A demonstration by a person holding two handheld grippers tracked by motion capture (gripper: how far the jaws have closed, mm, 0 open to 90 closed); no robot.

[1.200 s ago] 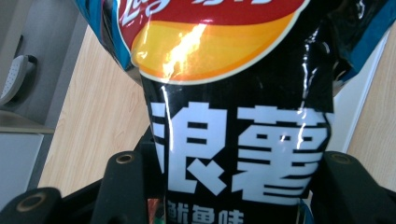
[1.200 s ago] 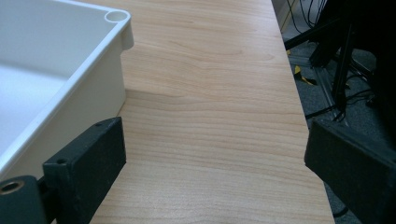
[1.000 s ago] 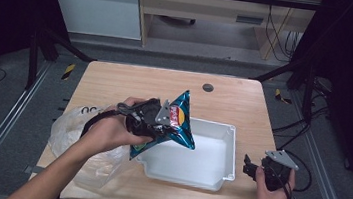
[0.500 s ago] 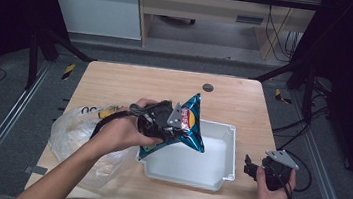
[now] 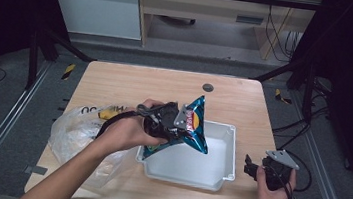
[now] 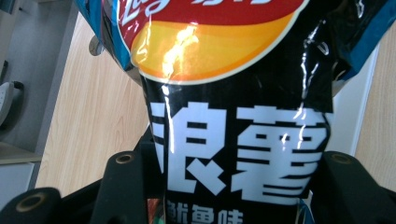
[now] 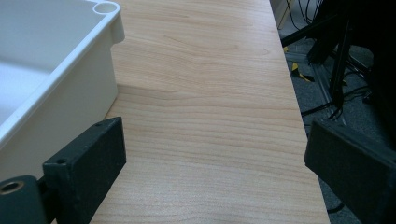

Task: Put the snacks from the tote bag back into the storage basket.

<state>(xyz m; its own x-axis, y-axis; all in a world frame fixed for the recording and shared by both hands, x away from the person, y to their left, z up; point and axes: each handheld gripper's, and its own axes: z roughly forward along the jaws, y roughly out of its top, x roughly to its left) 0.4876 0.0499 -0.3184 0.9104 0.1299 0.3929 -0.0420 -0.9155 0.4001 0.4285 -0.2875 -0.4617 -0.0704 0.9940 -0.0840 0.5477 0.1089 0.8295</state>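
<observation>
Between the black fingers [image 6: 126, 186], the bag [image 6: 233, 116] shows white characters on black (a red-and-orange logo above them, teal edges); beside the fingers, a white bin [image 5: 218, 159] on pale wood table [image 5: 131, 84].

The left forearm reaches in from the bench's near-left corner to its middle; the left gripper [image 5: 174, 122] has its fingers [image 6: 123, 186] clamped on a bag. The right gripper [image 5: 252, 164] rests at the near-right corner, fingers [image 7: 88, 163] spread wide apart, holding nothing.

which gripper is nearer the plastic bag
Left. The left gripper, shut on a chip bag over the white bin, is just right of the plastic bag; the right gripper sits beyond the bin's far side.
</observation>
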